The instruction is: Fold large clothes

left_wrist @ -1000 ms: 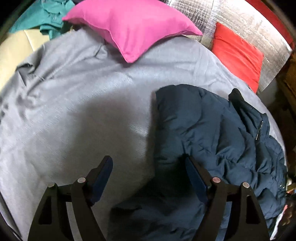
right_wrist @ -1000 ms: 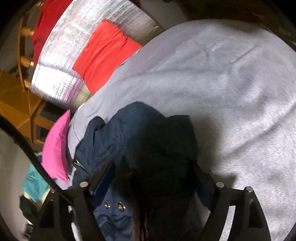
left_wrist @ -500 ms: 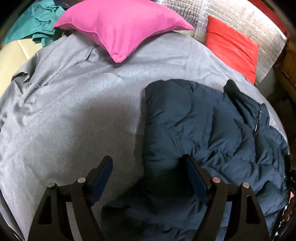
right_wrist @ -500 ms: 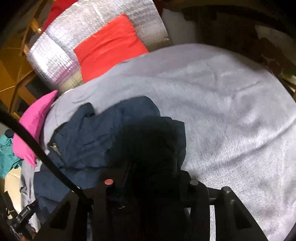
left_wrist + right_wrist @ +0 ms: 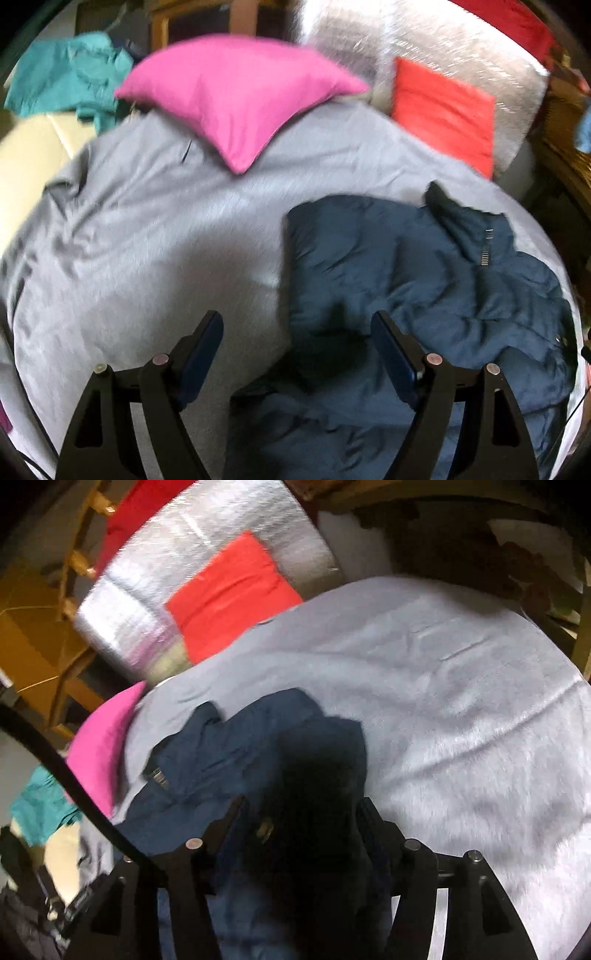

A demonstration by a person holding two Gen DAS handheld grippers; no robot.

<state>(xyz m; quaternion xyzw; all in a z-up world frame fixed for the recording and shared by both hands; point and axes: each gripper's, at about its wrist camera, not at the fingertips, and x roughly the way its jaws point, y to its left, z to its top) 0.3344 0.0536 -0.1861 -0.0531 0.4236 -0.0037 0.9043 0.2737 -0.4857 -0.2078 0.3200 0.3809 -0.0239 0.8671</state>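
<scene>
A navy puffer jacket lies crumpled on the right part of a grey bedsheet, its zipper and collar towards the far side. My left gripper hangs open above the jacket's near left edge, nothing pressed between its blue pads. In the right wrist view a dark bunch of the jacket fills the gap of my right gripper and touches both fingers. Those jaws are opening slightly, with the fabric still between them. The pads are hidden by the fabric.
A pink pillow lies at the far side of the bed, with a red cushion against a silver foil pad to its right. A teal garment sits at the far left. Wooden furniture stands beyond the bed.
My right gripper narrowed from wide open onto a bunch of the jacket and rose with it. My left gripper rose and drew back, still open.
</scene>
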